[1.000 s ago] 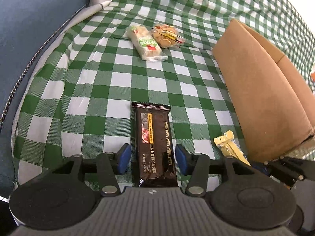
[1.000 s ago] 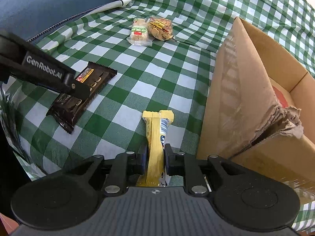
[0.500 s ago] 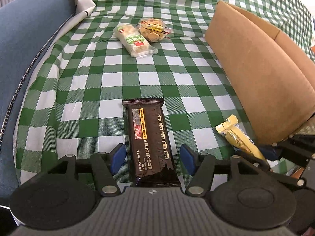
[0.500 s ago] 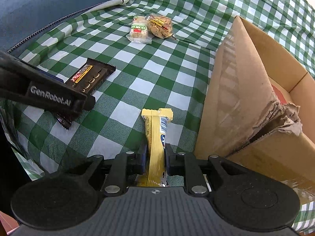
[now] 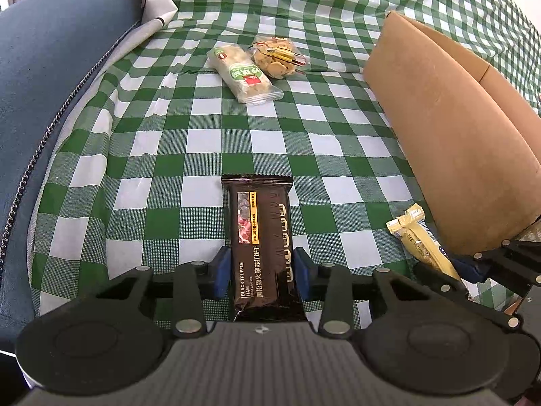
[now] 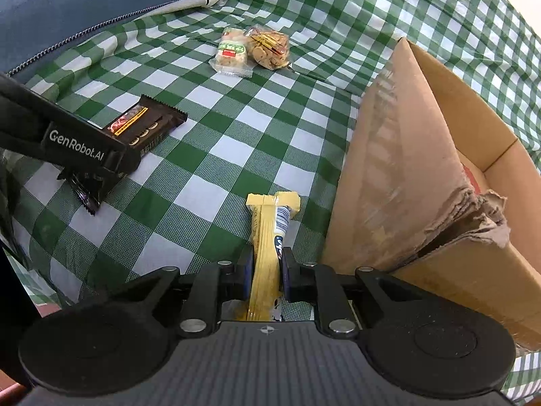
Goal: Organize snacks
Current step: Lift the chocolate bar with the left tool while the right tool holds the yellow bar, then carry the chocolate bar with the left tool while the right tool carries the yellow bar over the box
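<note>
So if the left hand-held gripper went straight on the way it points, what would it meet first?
Probably the green-and-white checked tablecloth just past the dark brown cracker packet between its closing jaws; the left hand-held gripper points steeply down. The pale wrapped snack lies farther off.

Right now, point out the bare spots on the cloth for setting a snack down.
The widest free patch lies between the black cracker pack, the two clear snack bags and the cardboard box. It is crowded beside the box's near corner, around the yellow bar.
</note>
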`<state>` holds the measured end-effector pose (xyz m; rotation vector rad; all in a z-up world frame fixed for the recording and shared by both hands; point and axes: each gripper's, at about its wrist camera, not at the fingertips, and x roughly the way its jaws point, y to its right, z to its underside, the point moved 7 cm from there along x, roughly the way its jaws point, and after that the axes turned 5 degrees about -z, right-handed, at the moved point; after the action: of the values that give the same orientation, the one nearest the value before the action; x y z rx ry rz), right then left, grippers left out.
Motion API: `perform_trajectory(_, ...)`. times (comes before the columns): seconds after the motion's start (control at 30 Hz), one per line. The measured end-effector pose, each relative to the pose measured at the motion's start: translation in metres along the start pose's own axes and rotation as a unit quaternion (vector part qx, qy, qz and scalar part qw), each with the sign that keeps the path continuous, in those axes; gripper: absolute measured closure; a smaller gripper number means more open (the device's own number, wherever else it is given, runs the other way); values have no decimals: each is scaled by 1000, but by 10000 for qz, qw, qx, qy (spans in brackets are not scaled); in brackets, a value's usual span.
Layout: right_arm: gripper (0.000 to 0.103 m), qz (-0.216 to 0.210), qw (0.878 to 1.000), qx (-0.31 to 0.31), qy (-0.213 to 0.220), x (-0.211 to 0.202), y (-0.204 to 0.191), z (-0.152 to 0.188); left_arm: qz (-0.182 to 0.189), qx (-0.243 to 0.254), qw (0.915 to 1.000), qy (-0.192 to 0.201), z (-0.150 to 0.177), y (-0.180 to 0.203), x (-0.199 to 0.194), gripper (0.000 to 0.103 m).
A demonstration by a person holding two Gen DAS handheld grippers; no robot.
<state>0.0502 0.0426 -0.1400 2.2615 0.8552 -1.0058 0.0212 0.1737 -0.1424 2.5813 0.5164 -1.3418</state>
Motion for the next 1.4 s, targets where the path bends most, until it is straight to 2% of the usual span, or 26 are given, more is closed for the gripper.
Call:
perform_trajectory(0.37, 87, -9, 10000, 6, 16, 0, 0, 0, -20, -19, 10000, 27, -1, 0, -1, 60)
perform_trajectory(0.6, 88, -30, 9994, -55, 326, -10, -3, -8, -29, -176, 9997, 153, -5, -4, -8, 60)
perform_trajectory(0.8, 88, 9, 9999, -159, 56, 0, -5, -1, -31, -78, 10000, 13, -2, -1, -4, 60)
perform_trajectory(1.1, 88, 23, 9998, -191, 64, 0, -6, -1, -43, -68, 10000, 56, -2, -2, -4, 60)
perform_trajectory(1.4, 88, 127, 9985, -62, 522, -15, 1, -11, 47, -389, 9983, 436, -11, -9, -15, 61)
